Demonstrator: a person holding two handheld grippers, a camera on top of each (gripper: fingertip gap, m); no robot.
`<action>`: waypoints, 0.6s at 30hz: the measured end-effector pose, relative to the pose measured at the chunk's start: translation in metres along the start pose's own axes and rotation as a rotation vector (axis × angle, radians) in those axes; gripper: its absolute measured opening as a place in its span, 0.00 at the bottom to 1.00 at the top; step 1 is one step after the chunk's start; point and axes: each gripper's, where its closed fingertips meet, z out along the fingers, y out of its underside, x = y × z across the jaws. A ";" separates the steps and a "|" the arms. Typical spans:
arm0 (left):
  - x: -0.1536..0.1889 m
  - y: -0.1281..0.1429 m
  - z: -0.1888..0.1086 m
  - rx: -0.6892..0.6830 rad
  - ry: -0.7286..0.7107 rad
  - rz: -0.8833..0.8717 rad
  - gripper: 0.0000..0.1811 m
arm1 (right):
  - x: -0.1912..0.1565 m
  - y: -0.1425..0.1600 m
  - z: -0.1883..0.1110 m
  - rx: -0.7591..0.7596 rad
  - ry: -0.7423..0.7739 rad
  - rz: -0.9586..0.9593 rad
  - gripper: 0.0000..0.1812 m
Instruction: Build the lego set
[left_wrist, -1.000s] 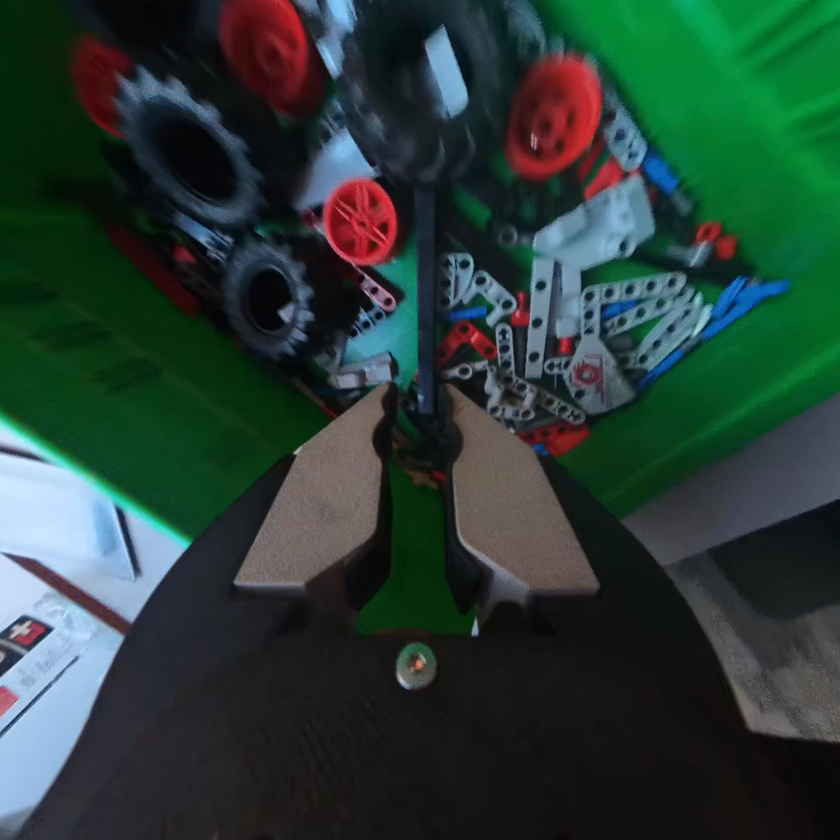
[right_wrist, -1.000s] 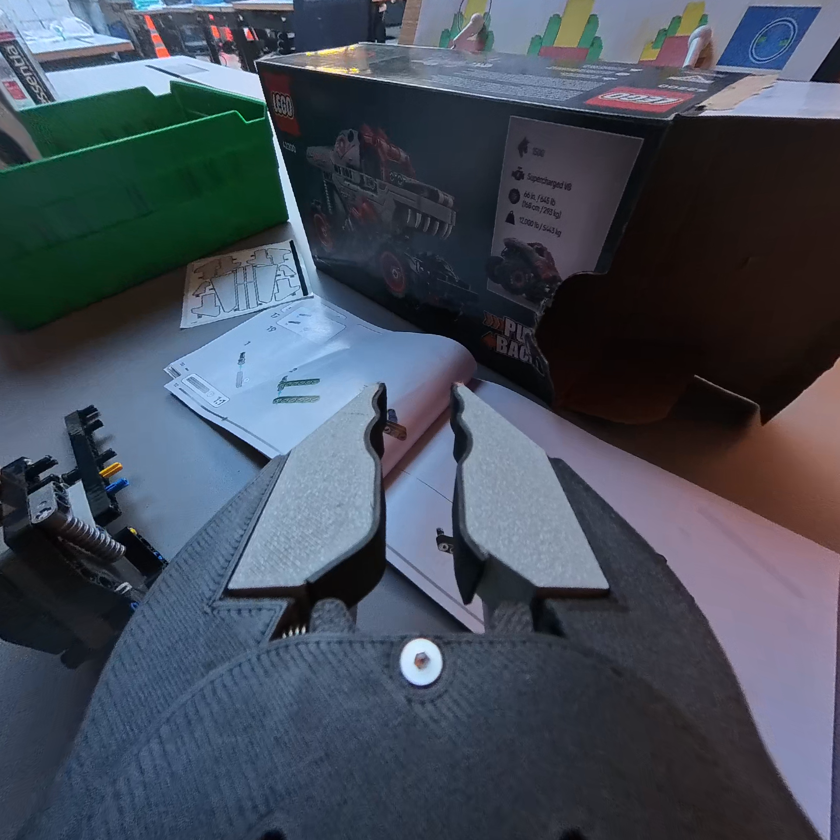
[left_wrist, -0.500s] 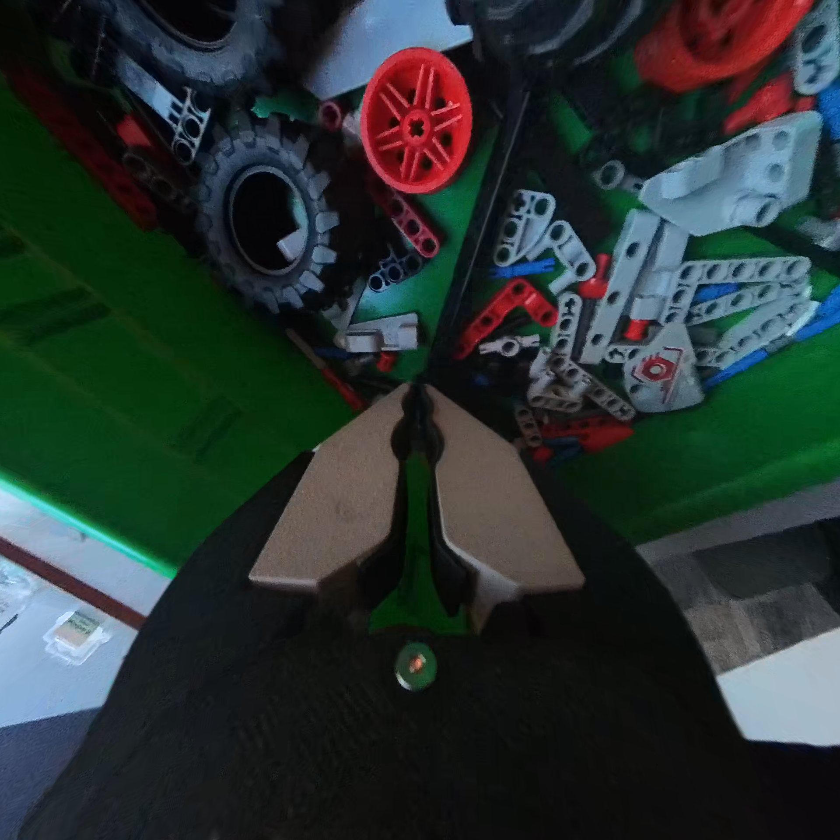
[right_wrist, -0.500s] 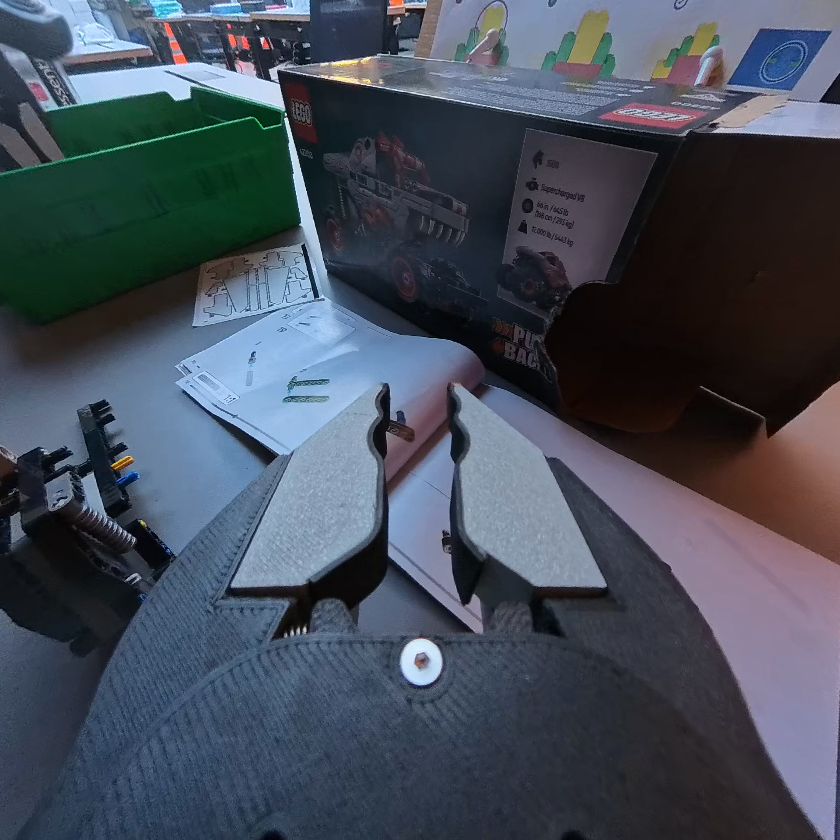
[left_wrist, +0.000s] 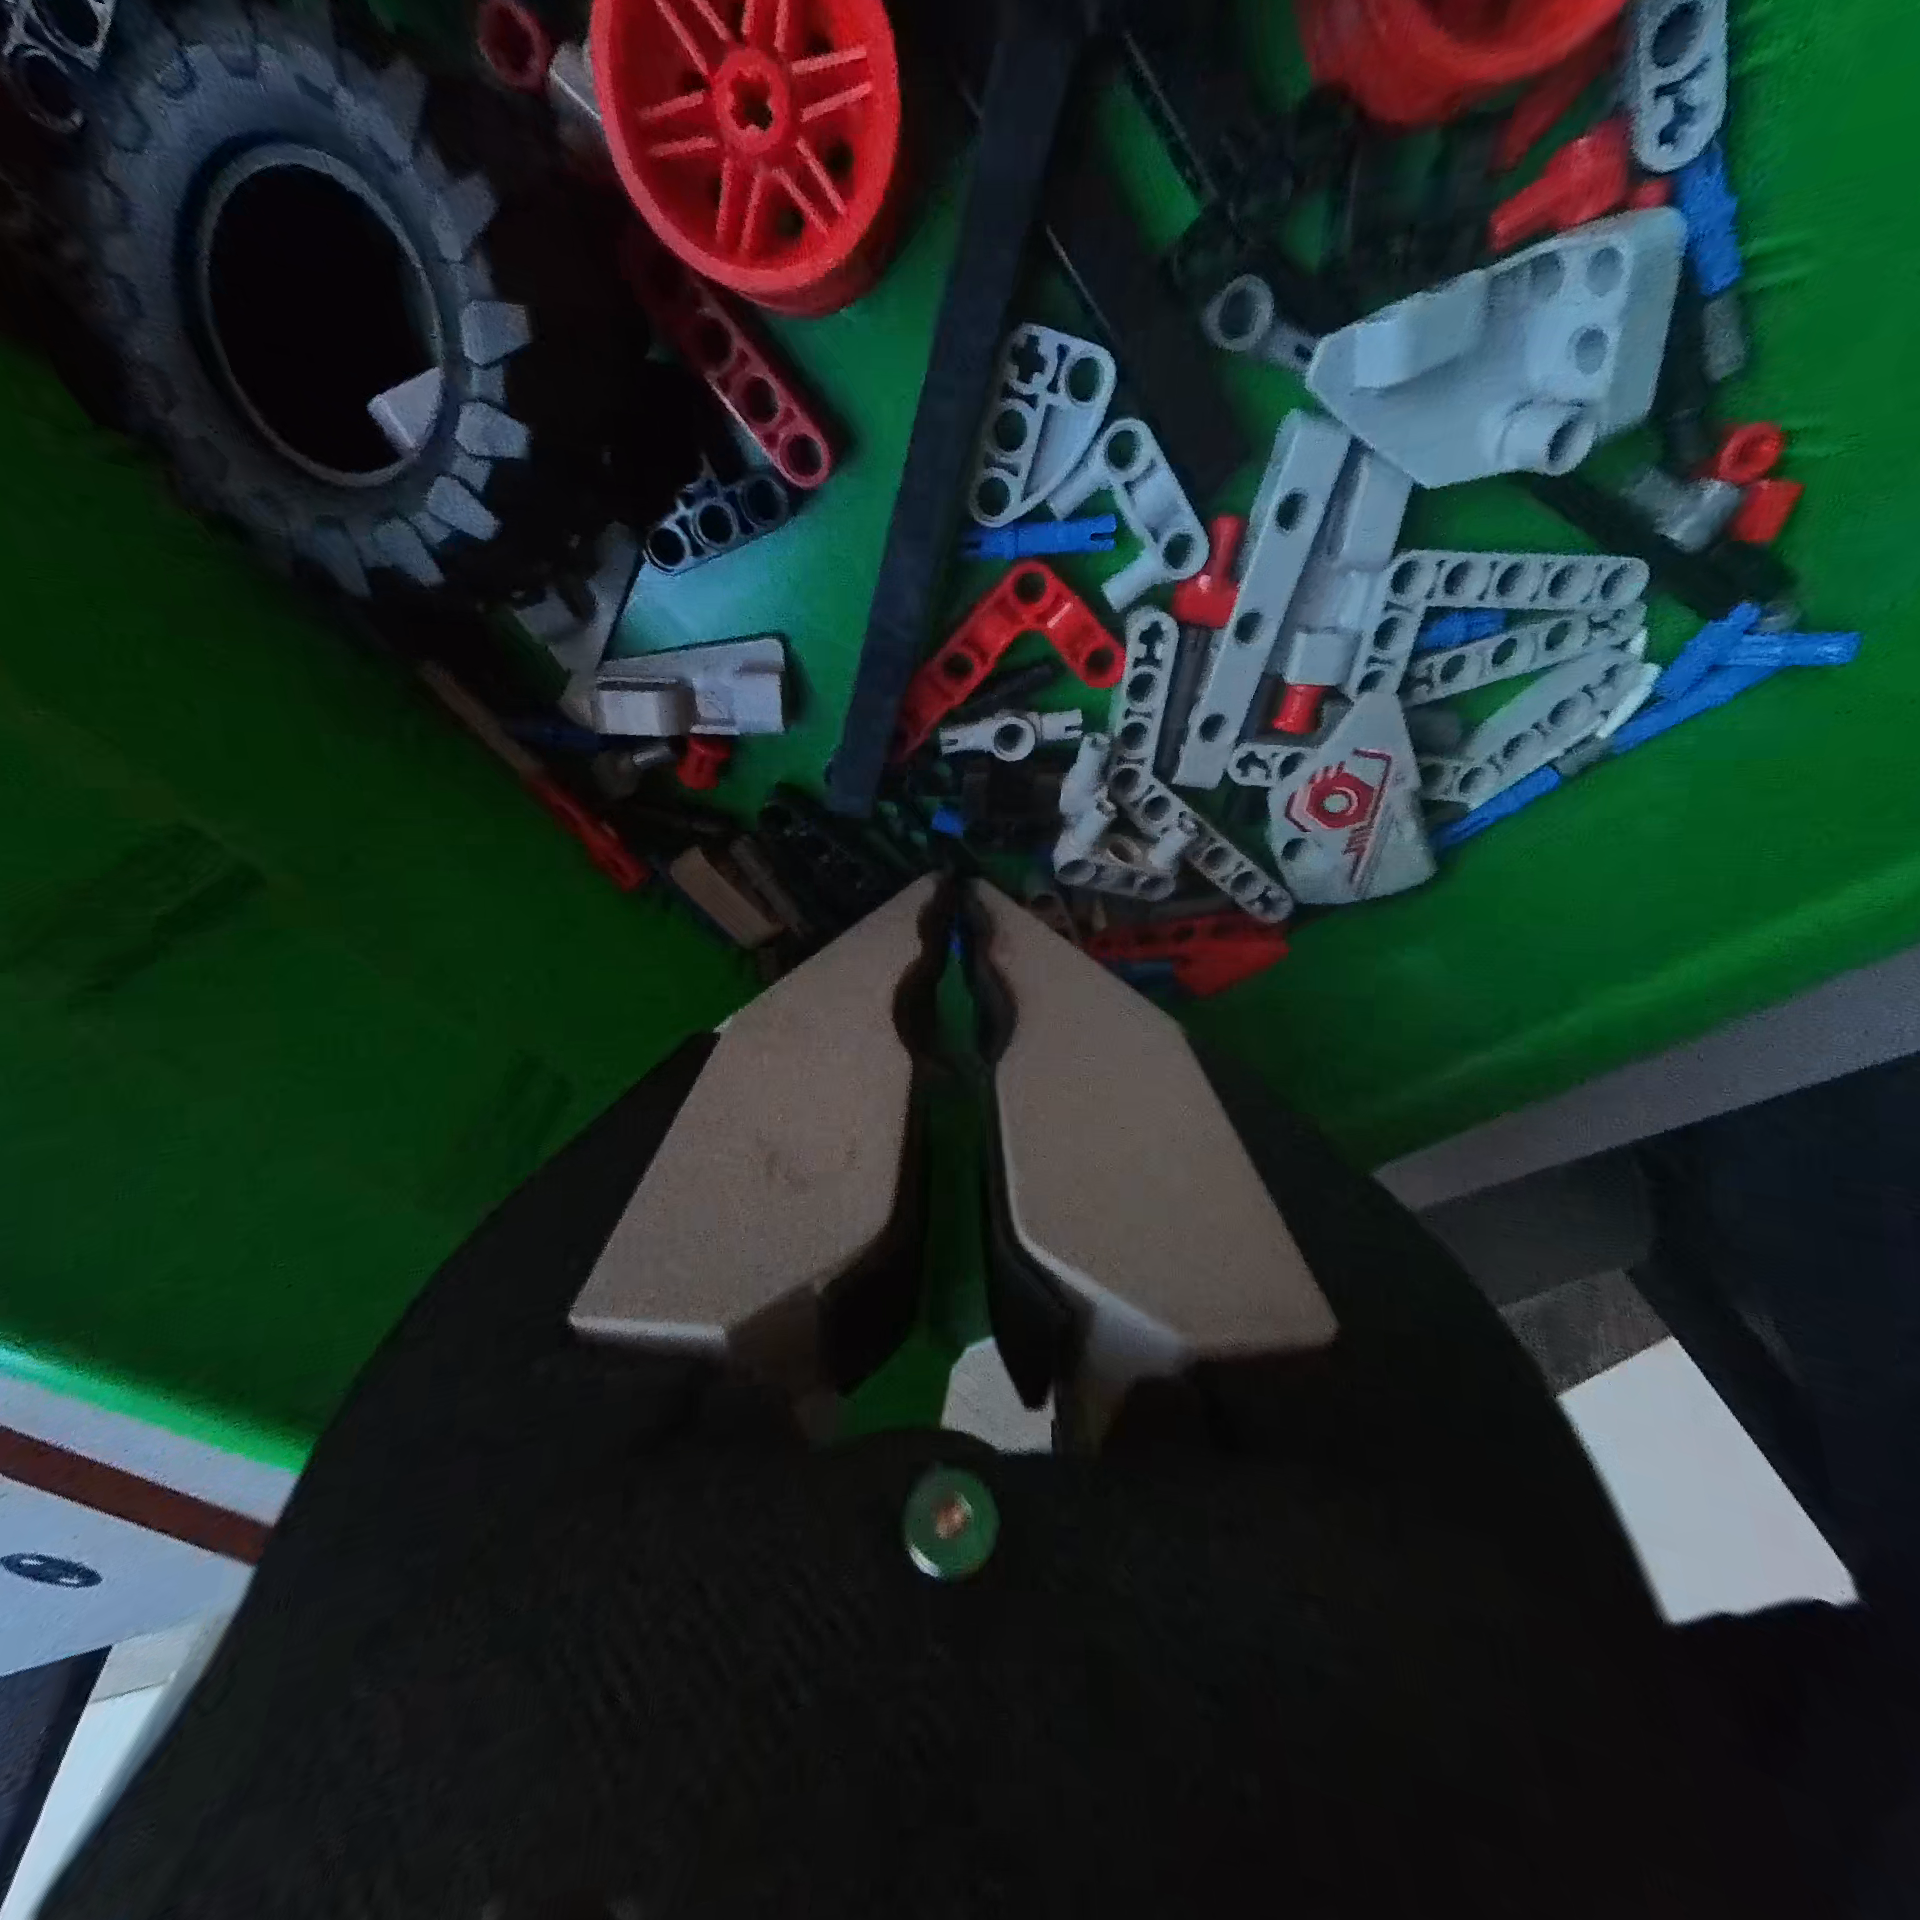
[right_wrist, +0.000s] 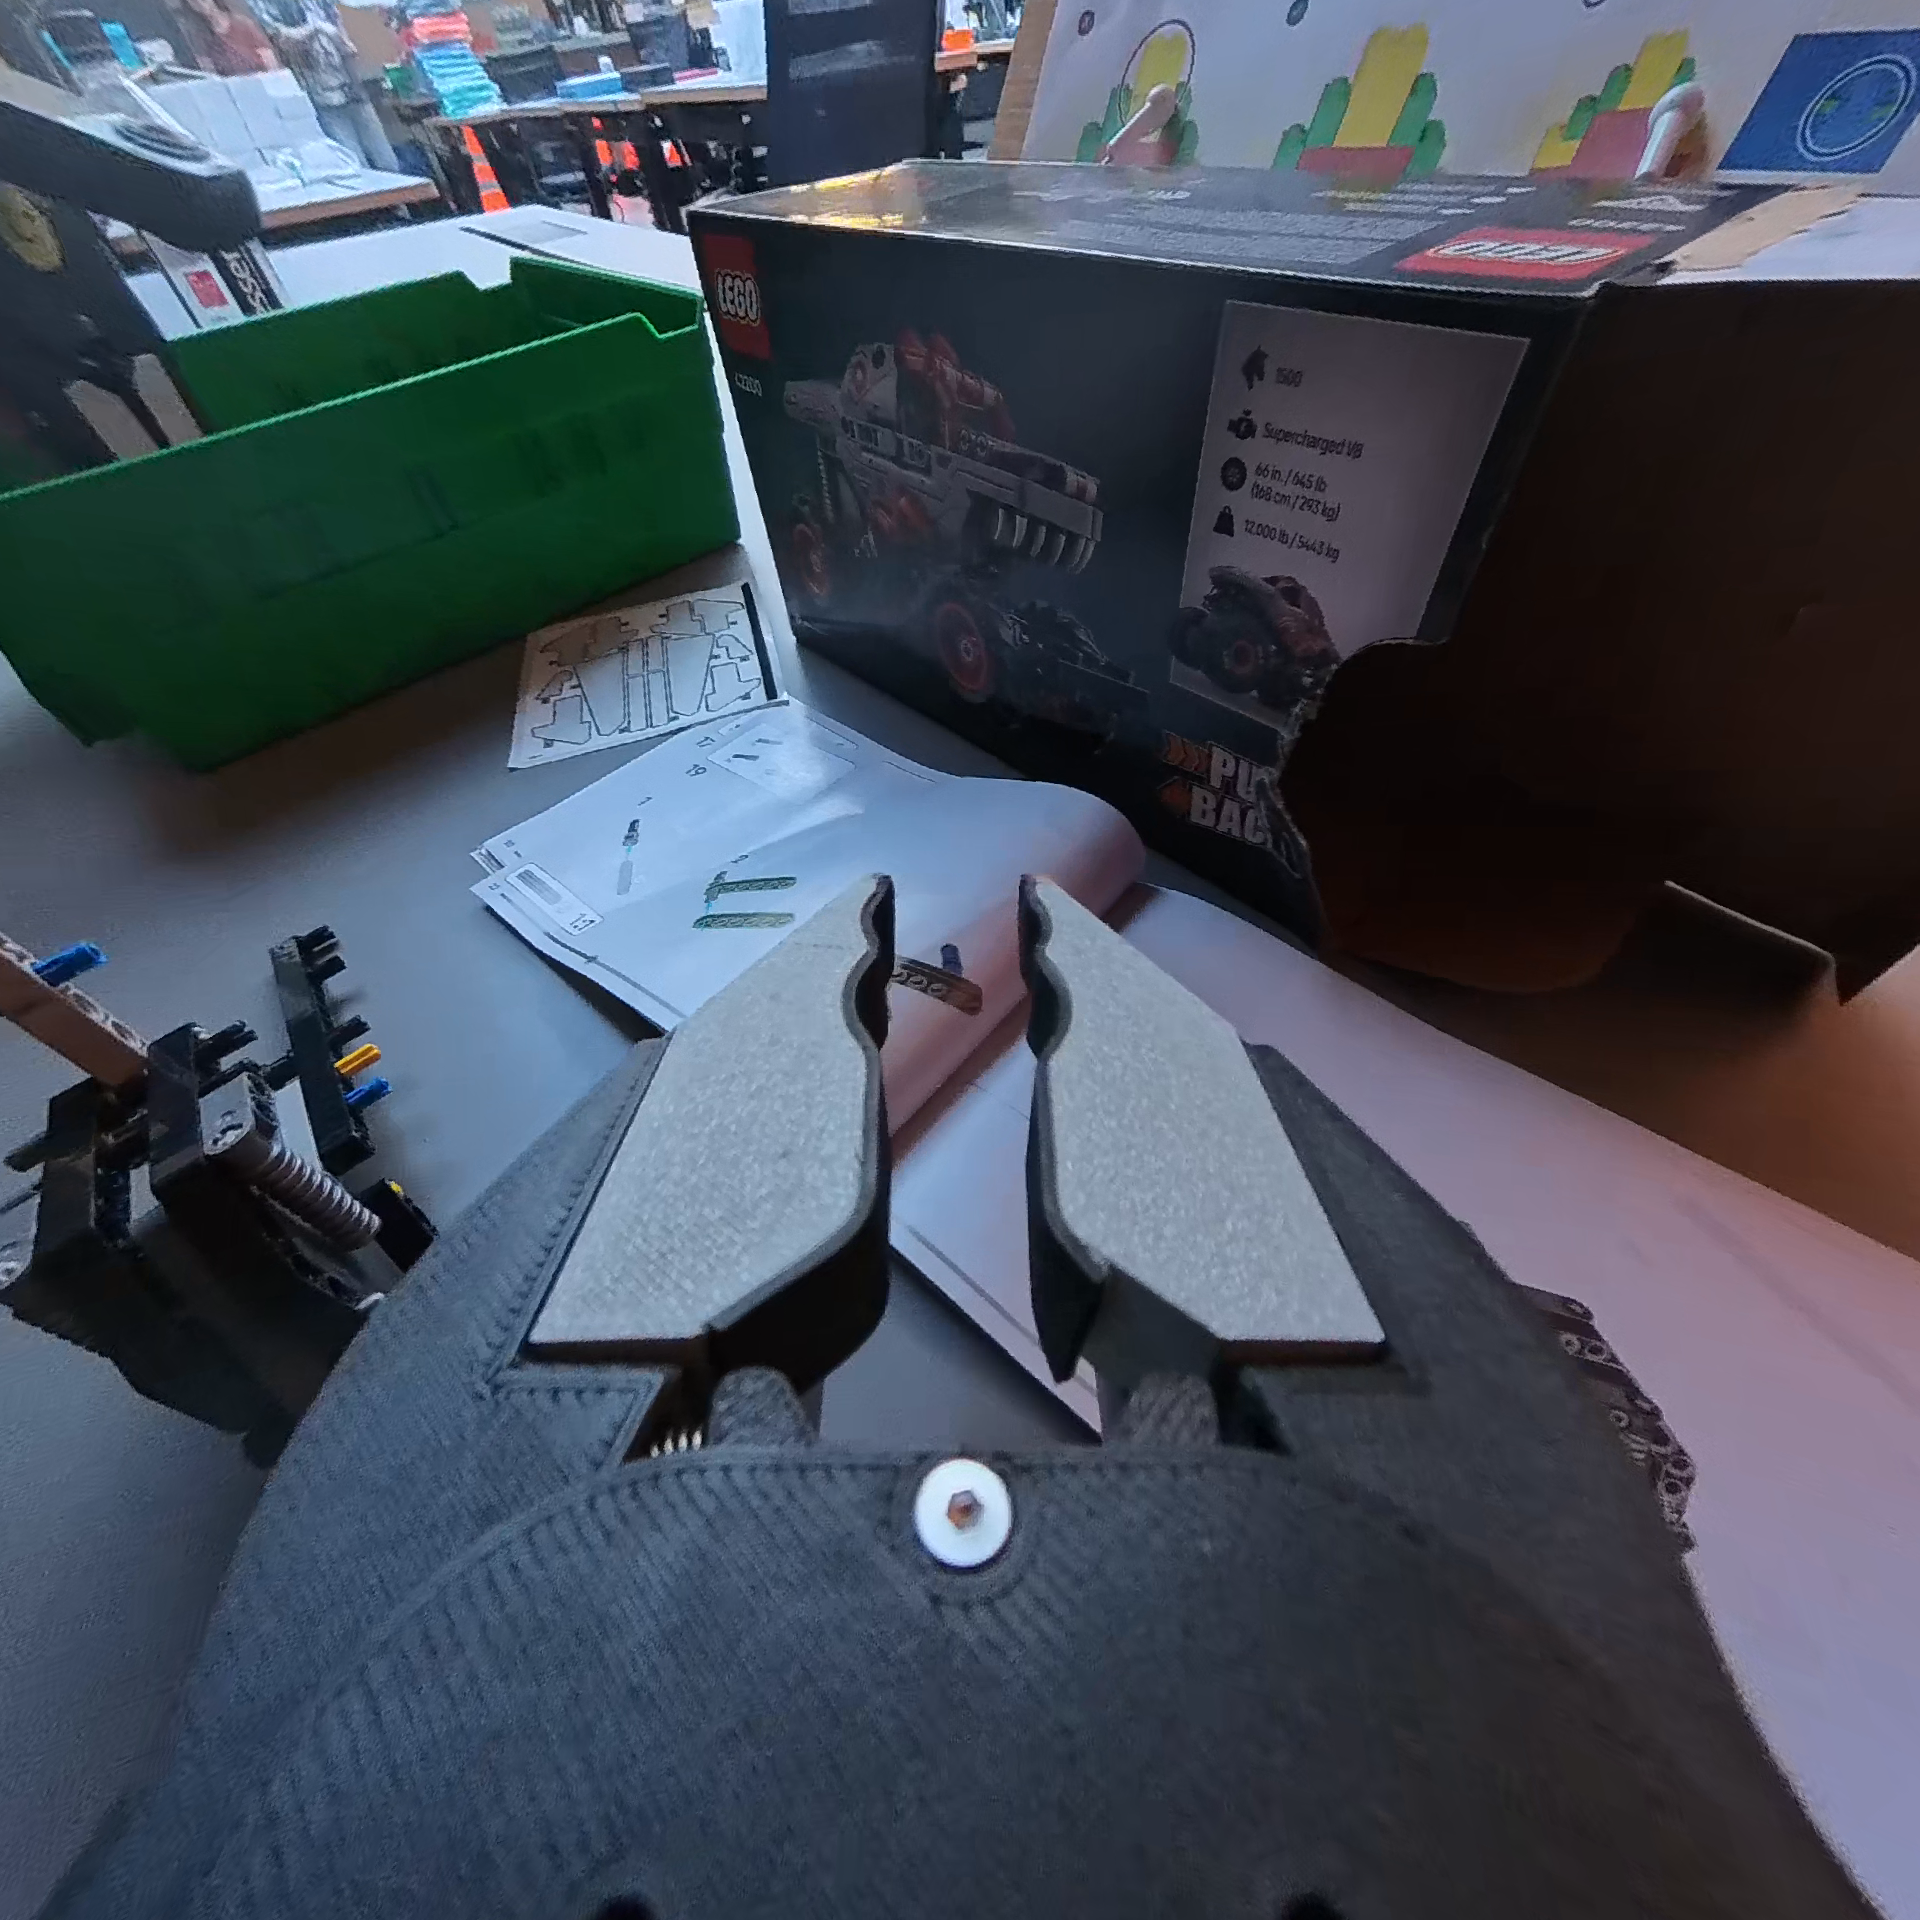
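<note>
My left gripper (left_wrist: 954, 902): fingers nearly closed, tips down in the green bin (left_wrist: 260, 935) among loose pieces; whether they pinch anything I cannot tell. Past the tips, a long black beam (left_wrist: 951, 416), a red wheel (left_wrist: 743, 140), a black tyre (left_wrist: 312, 312), grey beams (left_wrist: 1507, 613). My right gripper (right_wrist: 956, 940): fingers parted, empty, over the open booklet (right_wrist: 748, 831). Left of the booklet, the black part-built frame (right_wrist: 208, 1164); behind the booklet, the set's box (right_wrist: 1091, 468).

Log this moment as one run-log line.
left gripper: nearly shut over parts in green bin | right gripper: open, empty, over instruction booklet
</note>
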 end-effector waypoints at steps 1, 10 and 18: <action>-0.001 -0.002 0.000 0.001 -0.004 -0.008 0.00 | 0.000 0.000 0.000 0.003 -0.006 0.007 0.12; -0.005 -0.001 0.000 -0.002 -0.010 -0.086 0.07 | -0.006 -0.003 -0.004 0.029 -0.057 0.062 0.11; 0.021 -0.008 0.000 0.064 0.061 -0.062 0.04 | -0.017 -0.004 -0.003 0.029 -0.101 0.065 0.11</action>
